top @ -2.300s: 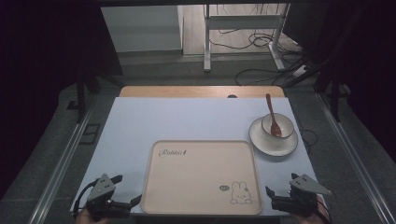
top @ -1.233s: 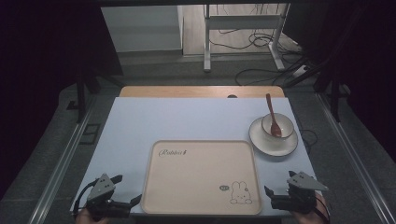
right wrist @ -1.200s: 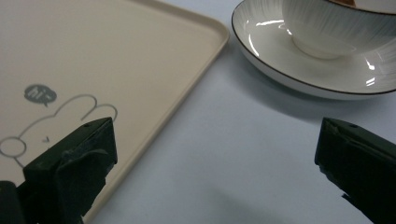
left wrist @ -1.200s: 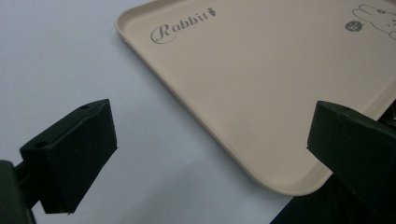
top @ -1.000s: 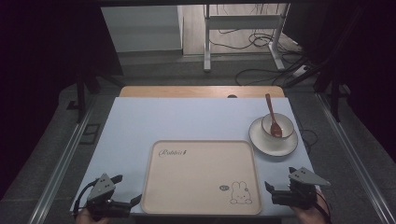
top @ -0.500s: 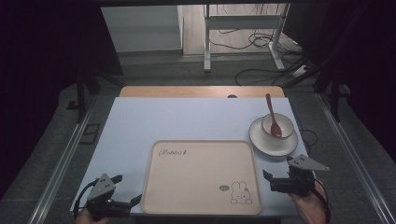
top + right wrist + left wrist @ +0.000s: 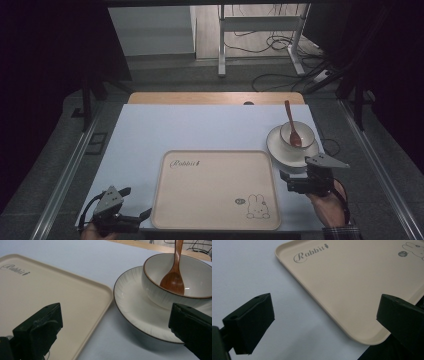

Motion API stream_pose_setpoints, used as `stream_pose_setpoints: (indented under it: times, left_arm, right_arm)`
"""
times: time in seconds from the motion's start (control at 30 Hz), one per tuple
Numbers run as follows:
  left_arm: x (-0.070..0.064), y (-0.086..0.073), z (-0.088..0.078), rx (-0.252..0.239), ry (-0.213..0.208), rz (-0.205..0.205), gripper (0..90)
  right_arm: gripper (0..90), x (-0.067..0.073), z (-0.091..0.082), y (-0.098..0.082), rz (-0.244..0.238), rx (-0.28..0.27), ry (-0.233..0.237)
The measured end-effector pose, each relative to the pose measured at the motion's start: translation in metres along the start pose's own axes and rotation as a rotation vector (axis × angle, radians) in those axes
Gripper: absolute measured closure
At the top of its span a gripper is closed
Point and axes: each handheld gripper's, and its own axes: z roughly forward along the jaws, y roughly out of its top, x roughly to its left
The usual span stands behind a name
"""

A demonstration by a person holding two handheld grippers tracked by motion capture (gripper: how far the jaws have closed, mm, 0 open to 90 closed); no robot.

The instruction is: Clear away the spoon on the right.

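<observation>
While both grippers gape apart, a wooden spoon rests in the bowl on its plate.

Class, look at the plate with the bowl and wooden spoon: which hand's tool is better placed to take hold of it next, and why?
Right. The right tool is open just short of the plate holding the bowl and wooden spoon. The left tool sits at the tray's far corner.

spoon: handle cut by top edge | tray: far side cut off | rabbit print: partly cropped
</observation>
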Motion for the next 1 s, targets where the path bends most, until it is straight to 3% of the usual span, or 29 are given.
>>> stream_pose_setpoints:
  times: [1.0]
  left_arm:
    - [0.001, -0.001, -0.001, -0.012, 0.007, -0.016, 0.4]
  right_arm:
    - [0.0, -0.035, 0.05, 0.049, 0.014, 0.04, -0.046]
